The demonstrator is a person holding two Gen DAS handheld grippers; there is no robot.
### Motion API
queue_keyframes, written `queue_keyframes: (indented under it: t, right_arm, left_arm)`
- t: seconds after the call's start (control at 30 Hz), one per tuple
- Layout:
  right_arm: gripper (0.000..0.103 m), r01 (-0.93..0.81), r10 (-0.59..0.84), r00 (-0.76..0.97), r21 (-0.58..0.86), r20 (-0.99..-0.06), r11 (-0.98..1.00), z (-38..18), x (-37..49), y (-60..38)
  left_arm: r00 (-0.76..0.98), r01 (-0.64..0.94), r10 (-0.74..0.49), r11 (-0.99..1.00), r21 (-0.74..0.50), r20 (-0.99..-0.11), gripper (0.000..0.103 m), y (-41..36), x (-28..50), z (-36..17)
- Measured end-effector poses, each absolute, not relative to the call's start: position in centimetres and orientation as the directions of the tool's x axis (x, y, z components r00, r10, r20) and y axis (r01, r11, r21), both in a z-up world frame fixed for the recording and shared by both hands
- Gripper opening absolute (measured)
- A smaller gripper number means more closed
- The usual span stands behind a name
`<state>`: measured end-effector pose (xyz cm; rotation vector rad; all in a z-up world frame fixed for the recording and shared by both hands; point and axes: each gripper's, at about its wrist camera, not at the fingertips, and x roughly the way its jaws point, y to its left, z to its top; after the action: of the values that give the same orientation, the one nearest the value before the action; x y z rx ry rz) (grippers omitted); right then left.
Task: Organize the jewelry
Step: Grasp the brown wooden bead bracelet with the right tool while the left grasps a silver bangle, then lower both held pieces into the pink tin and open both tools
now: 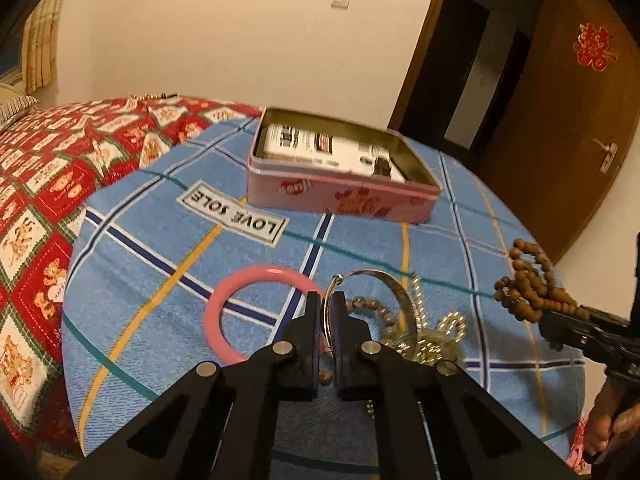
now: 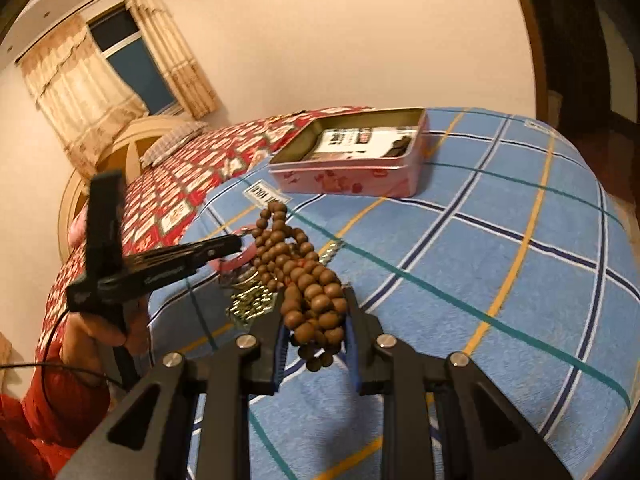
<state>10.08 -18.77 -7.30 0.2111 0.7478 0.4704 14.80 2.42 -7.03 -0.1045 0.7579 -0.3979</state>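
My left gripper [image 1: 328, 300] is shut on the near rim of a silver bangle [image 1: 406, 302], which stands tilted up off the blue plaid cloth [image 1: 160, 248]. Left of it lies a pink bangle [image 1: 222, 314]. To its right lie a grey bead bracelet [image 1: 382, 312] and a sparkly gold chain [image 1: 440, 336]. My right gripper [image 2: 314, 308] is shut on a bunch of brown wooden beads [image 2: 304, 280], held above the cloth; the same beads [image 1: 528, 284] show at the right of the left wrist view. An open pink tin [image 1: 344, 196] sits further back, with printed packets inside.
The cloth lies over a bed with a red patterned quilt [image 1: 48, 184]. A wooden door [image 1: 560, 128] stands open at the right. A person's hand in a red sleeve [image 2: 60, 408] holds the left gripper [image 2: 236, 246]. The headboard [image 2: 120, 152] and curtains [image 2: 80, 88] are far left.
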Motion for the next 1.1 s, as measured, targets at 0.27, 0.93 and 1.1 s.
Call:
queue_keyframes:
  t: [0.27,0.93,1.1]
  right_arm:
    - [0.027,-0.262,0.462,0.688,0.403,-0.56,0.877,-6.7,10.6,-21.1]
    - [0.027,-0.148,0.377,0.766,0.427,-0.521,0.892,-4.1,24.2,-19.5]
    - [0.027,-0.154,0.359,0.749,0.38,-0.557,0.912,-5.3,28.3,-17.2]
  left_arm:
    - [0.707,0.351,-0.453,0.892,-0.286,-0.544,0.004,2.4,14.8,-4.4]
    - [0.763,0.364,-0.491,0.864,-0.349,-0.42,0.004,1.0,25.9,-1.3]
    - [0.756,0.373,-0.496,0.862,-0.343,-0.428,0.004,0.7,29.1,-1.8]
